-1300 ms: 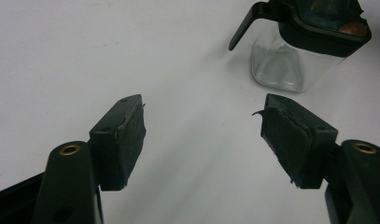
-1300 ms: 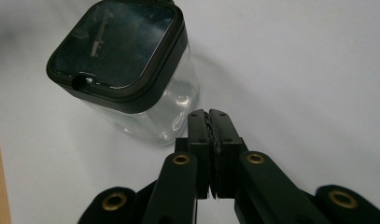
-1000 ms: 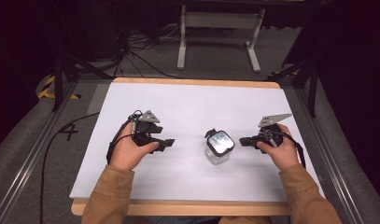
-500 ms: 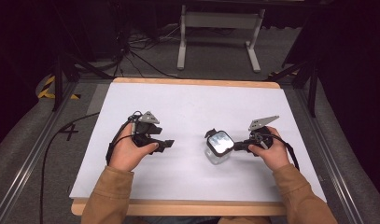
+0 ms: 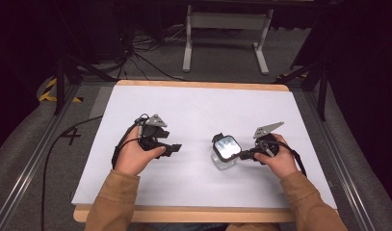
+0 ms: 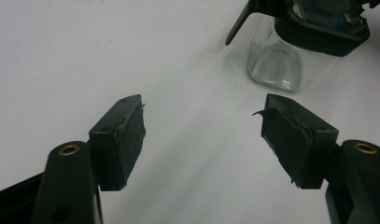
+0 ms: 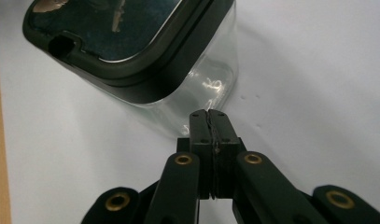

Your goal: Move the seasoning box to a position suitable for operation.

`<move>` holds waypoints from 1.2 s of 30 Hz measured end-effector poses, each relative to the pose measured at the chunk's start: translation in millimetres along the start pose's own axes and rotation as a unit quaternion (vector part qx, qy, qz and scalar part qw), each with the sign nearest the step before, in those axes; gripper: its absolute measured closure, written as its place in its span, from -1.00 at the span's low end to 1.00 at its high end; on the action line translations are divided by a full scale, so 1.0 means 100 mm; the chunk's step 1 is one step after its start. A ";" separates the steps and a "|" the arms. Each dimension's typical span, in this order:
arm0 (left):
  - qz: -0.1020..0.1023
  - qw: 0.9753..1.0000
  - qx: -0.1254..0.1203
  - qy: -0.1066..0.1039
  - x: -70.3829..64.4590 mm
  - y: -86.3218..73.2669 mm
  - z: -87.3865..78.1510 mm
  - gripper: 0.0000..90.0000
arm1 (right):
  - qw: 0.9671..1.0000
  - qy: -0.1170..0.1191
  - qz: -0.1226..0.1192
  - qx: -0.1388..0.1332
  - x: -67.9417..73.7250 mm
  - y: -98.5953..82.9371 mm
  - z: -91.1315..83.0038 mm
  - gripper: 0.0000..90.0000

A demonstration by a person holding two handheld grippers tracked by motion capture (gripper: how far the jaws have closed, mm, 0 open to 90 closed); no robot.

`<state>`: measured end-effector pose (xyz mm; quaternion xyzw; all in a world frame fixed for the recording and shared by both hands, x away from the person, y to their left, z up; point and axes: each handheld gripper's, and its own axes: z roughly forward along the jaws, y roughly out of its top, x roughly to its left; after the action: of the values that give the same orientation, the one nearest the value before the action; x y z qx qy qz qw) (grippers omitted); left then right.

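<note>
Resting on the white bench (image 5: 193, 110), a clear glass jar (image 5: 225, 153) with a dark square lid (image 7: 117, 37) stands upright a little right of the bench's middle; lid has a glossy top and a small notch at one corner; right gripper (image 5: 245, 155) sits just right of the jar, tips at the jar's glass wall, touching or nearly so, cannot tell which; its fingers (image 7: 200, 135) pressed flat together with nothing between them; left gripper (image 6: 201, 135) lies well left of the jar, pointing toward it; its fingers (image 6: 127, 135) spread wide apart, bare bench between them; jar seen beyond the left gripper's far finger, clear of both pads; person's tan sleeves (image 5: 111, 202) come in from the near bench edge.
</note>
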<state>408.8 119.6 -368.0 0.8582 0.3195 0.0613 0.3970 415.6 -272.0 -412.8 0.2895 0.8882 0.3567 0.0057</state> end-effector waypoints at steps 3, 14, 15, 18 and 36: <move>0.005 1.000 0.003 -0.003 0.00 0.03 0.02 -0.32 | 1.000 0.001 -0.004 0.003 0.03 0.00 0.00 1.00; 0.014 1.000 0.005 -0.011 -0.01 0.09 0.09 -0.32 | 0.999 0.002 -0.021 0.025 0.15 -0.02 0.06 1.00; 0.009 1.000 -0.001 -0.012 -0.02 0.09 0.10 -0.32 | 0.999 0.005 -0.022 0.026 0.17 -0.02 0.06 1.00; 0.015 1.000 0.000 -0.012 -0.02 0.09 0.10 -0.32 | 0.999 0.007 -0.024 0.030 0.20 -0.01 0.08 1.00; 0.057 0.997 0.009 -0.047 -0.07 0.27 0.09 0.52 | 0.999 -0.009 -0.025 0.021 0.24 -0.03 -0.05 1.00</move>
<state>420.3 96.7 -354.0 0.8806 0.2516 0.0400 0.3995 392.8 -264.4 -405.8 0.2708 0.9022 0.3353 0.0167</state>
